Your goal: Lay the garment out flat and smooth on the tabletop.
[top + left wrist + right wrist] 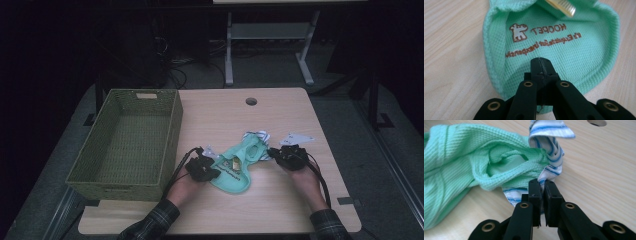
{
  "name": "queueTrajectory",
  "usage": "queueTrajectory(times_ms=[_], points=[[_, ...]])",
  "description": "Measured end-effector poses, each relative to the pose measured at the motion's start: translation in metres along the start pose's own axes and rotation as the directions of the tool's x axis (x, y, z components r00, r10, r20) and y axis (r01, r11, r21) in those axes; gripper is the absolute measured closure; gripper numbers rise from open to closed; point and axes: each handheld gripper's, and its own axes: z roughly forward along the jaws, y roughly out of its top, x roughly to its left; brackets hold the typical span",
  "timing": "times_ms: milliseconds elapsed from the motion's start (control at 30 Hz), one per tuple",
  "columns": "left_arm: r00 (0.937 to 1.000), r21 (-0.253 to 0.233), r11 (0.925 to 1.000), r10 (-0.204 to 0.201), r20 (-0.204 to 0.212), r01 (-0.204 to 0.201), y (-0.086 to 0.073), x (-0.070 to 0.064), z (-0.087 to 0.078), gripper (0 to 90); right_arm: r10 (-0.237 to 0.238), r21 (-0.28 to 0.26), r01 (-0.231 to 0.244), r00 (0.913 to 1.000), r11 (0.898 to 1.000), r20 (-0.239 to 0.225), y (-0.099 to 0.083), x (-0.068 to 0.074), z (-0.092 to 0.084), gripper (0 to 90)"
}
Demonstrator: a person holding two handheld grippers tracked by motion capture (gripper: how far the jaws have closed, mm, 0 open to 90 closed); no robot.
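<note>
A mint-green knit pet garment [239,170] lies on the wooden table [280,210], printed with a small dog logo and brown lettering [549,35]. A gold tag [561,6] is clipped near its middle. White cloth with blue stripes [551,152] is bunched at the garment's far end. My left gripper [215,172] is at the garment's near-left edge, its jaws shut [541,62] with the green hem pinched between them. My right gripper [272,152] is at the right end, its jaws [542,185] closed on the edge of the striped cloth.
A large green woven basket [172,132] stands on the table's left side, close beside my left hand. A round cable hole [251,101] is in the table's far middle. Bare wood lies in front of and behind the garment. Desk legs and cables stand beyond the far edge.
</note>
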Motion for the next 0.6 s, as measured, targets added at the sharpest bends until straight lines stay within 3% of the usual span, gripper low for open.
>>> queueTrajectory(times_ms=[233, 600], points=[[1.0, -0.001, 1.0, -0.002, -0.001, 0.002, 0.0, 0.0, 0.0, 89.5, -0.025, 0.017, 0.024, 0.9989, 1.0, 0.04, 0.004, -0.015, 0.001, 84.9], [1.0, 0.002, 1.0, 0.001, -0.005, -0.001, 0.0, -0.001, 0.0, 89.5, 0.025, 0.05, -0.028, 0.9976, 0.998, 0.064, -0.009, -0.039, 0.009, 84.4]])
